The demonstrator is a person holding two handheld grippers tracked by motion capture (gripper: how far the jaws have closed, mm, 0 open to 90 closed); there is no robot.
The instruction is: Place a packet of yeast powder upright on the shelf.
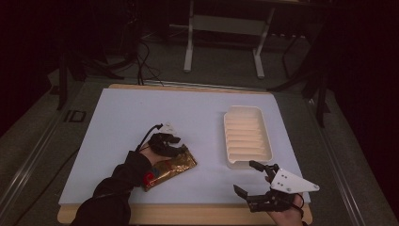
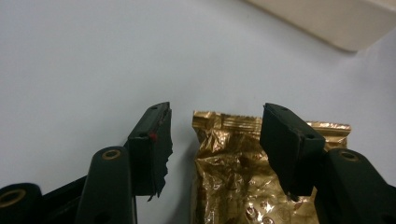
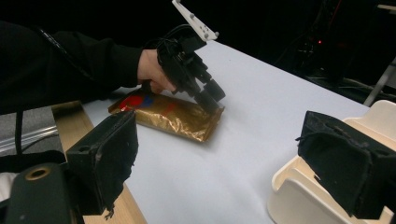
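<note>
Here, 1 gold packet (image 1: pixel 170 165) under the spread left claw (image 2: pixel 215 135), 1 cream tray (image 1: pixel 247 136) beside the spread right claw (image 1: pixel 248 178).

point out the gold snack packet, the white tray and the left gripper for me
gold packet (image 2: pixel 229 177), left gripper view, crinkled foil.
white tray (image 1: pixel 263 155), high view, right rim.
left gripper (image 2: pixel 215 135), left gripper view, between its open tips.

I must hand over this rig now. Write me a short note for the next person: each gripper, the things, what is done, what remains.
Left gripper: open, jaws down astride the far end of the crinkled gold foil packet, not closed on it.
Right gripper: open, holding nothing, at the table's near edge beside the tray.
Things: the packet lies flat on the pale blue table mat; the cream ribbed plastic tray stands to its right, with nothing inside.
Done: left gripper placed over the packet.
Left: close, lift; probably the packet goes to the tray.
</note>
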